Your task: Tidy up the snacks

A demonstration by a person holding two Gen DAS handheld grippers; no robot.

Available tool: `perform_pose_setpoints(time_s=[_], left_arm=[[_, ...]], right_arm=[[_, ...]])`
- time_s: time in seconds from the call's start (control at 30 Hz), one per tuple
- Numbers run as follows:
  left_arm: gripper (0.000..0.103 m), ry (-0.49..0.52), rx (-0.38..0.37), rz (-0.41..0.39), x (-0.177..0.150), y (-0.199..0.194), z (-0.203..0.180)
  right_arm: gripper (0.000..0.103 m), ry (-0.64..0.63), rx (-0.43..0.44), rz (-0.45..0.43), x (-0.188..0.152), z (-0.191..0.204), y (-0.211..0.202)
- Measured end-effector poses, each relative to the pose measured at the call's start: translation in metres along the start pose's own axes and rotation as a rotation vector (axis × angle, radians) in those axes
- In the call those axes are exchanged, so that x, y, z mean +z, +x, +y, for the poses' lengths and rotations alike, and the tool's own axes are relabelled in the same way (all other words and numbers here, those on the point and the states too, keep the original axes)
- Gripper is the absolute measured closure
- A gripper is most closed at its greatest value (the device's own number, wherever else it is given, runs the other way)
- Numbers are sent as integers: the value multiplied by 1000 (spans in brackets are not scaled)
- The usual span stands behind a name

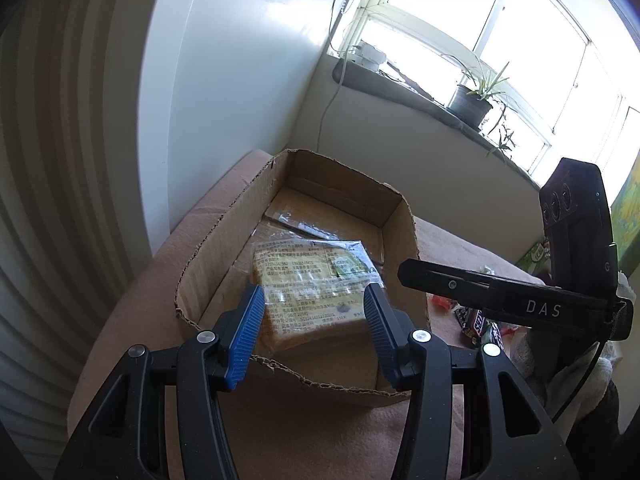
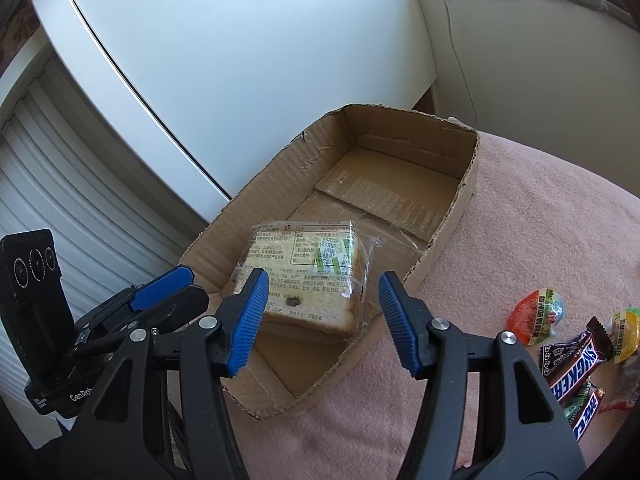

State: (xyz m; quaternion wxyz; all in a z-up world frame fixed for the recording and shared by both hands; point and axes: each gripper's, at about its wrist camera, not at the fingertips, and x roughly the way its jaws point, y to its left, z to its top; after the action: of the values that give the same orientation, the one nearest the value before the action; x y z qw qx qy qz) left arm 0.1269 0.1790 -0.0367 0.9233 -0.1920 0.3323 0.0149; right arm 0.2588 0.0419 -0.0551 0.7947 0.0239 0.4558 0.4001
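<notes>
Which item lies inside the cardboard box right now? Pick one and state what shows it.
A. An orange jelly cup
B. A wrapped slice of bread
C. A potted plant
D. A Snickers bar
B: the wrapped slice of bread lies on the floor of the cardboard box, while the Snickers bar and the orange jelly cup lie outside it on the pink cloth.

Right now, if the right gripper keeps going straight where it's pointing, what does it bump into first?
Probably the wrapped bread lying in the cardboard box. The right gripper, jaws open and empty, aims down at it, though depth is hard to judge.
</notes>
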Motion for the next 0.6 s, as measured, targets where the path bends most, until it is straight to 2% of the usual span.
perform_pose_setpoints(time_s=[0.13, 0.2, 0.4, 0.5, 0.6], left_arm=[[53, 27, 3, -3, -4, -4, -12], [53, 44, 4, -5, -5, -6, -19], [53, 96, -3, -11, -13, -13, -43], [53, 126, -20, 1, -19, -13, -56], [53, 158, -43, 20, -28, -13, -71]], right_arm=[[42, -3, -37, -21, -8, -6, -16], [35, 6, -50, -33, -14, -12, -26], [35, 24, -105, -95, -29, -32, -66], [29, 21, -147, -125, -38, -40, -85], [28, 5, -211, -145, -50, -48, -102]])
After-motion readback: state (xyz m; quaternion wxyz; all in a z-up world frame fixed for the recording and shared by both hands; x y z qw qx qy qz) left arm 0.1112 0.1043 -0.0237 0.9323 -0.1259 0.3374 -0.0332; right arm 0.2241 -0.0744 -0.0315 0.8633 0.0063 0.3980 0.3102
